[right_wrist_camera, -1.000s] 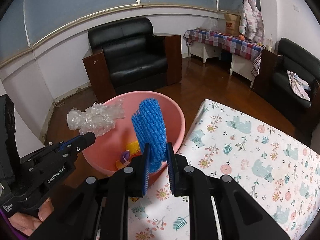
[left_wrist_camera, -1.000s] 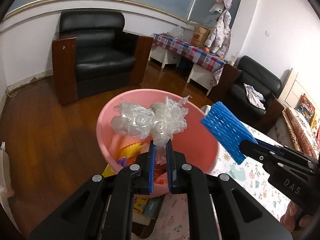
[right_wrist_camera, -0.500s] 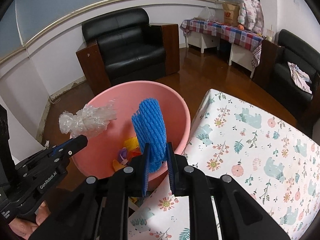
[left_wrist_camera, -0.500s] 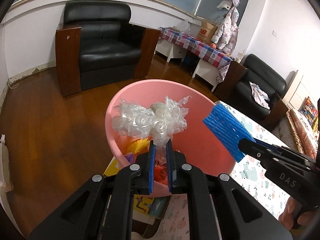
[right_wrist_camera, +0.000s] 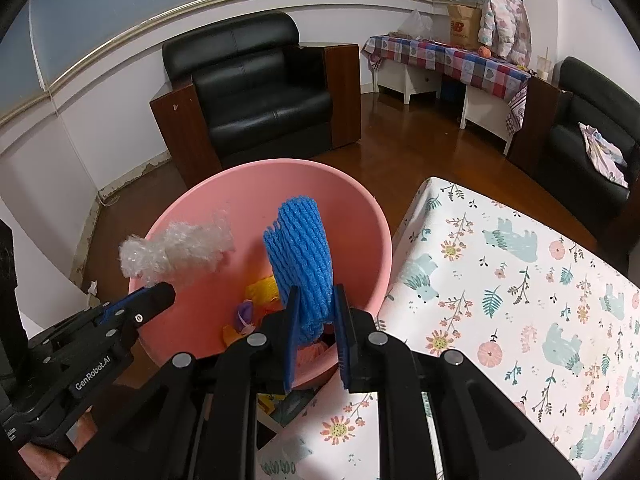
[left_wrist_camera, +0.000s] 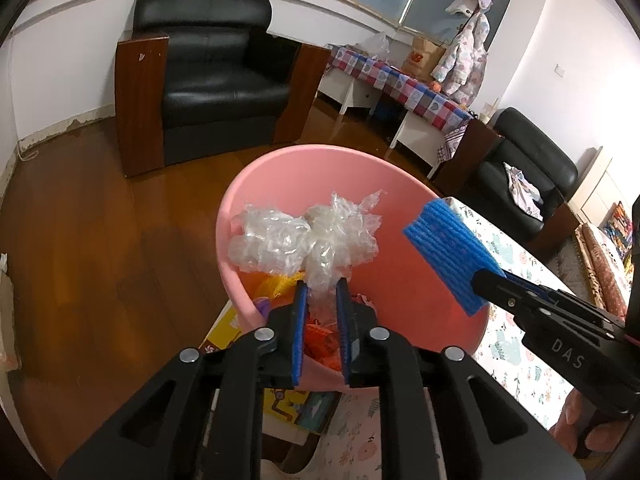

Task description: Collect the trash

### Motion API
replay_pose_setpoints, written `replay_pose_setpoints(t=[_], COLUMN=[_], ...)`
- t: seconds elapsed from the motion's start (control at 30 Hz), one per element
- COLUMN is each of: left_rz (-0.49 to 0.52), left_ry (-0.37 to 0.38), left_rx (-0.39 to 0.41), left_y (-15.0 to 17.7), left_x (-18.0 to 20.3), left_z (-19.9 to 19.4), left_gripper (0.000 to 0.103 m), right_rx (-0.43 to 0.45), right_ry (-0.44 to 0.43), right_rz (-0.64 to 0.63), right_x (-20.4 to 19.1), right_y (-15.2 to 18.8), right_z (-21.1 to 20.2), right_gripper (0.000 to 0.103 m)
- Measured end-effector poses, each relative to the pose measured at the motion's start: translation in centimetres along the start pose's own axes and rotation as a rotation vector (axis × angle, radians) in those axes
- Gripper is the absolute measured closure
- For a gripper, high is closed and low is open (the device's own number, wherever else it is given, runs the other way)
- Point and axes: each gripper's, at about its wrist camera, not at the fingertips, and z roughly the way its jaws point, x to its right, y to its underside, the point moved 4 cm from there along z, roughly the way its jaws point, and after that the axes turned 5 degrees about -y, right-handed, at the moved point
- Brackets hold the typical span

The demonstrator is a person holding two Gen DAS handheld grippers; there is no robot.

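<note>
Basin (left_wrist_camera: 404, 264) round pink plastic | left hand-held gripper (left_wrist_camera: 321, 292) easing apart, crinkled clear film (left_wrist_camera: 308, 240) between | right (right_wrist_camera: 316, 300) pinching blue foam net (right_wrist_camera: 300, 248)

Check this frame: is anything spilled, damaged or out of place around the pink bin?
Nothing spilled. The clear plastic wrap and the blue foam net are both over the pink bin. One oddity: the wall beside the armchair is chipped along its base.
</note>
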Motion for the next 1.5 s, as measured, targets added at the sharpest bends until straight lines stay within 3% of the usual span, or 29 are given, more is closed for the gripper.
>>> replay_pose_setpoints(t=[0.2, 0.3, 0.37, 0.43, 0.87, 1.1, 1.5], left_rz=[-0.004, 0.000, 0.004, 0.001, 0.020, 0.037, 0.091], left_ry=[0.016, 0.029, 0.031, 0.034, 0.008, -0.018, -0.038], left_rx=[0.009, 0.026, 0.036, 0.039, 0.051, 0.097, 0.165], left_y=[0.1, 0.2, 0.3, 0.3, 0.5, 0.4, 0.9], left_x=[-0.2, -0.2, -0.1, -0.2, 0.1, 1.0, 3.6], left_z=[0.0, -0.4, -0.7, -0.8, -1.6, -3.5, -7.6], left_gripper=[0.081, 0.064, 0.057, 0.056, 0.056, 0.056, 0.056], right_rx=[0.002, 0.010, 0.016, 0.029, 0.092, 0.107, 0.157], right_ry=[0.001, -0.001, -0.001, -0.009, -0.068, -0.103, -0.124], right_rz=[0.000, 0.000, 0.006, 0.017, 0.035, 0.053, 0.055], right_x=[0.1, 0.0, 0.1, 0.3, 0.5, 0.7, 0.3], right_y=[0.0, -0.1, -0.2, -0.4, 0.0, 1.2, 2.8], right_z=[0.2, 0.2, 0.2, 0.1, -2.4, -4.5, -9.2], right_gripper=[0.088, 0.086, 0.074, 0.060, 0.049, 0.040, 0.035])
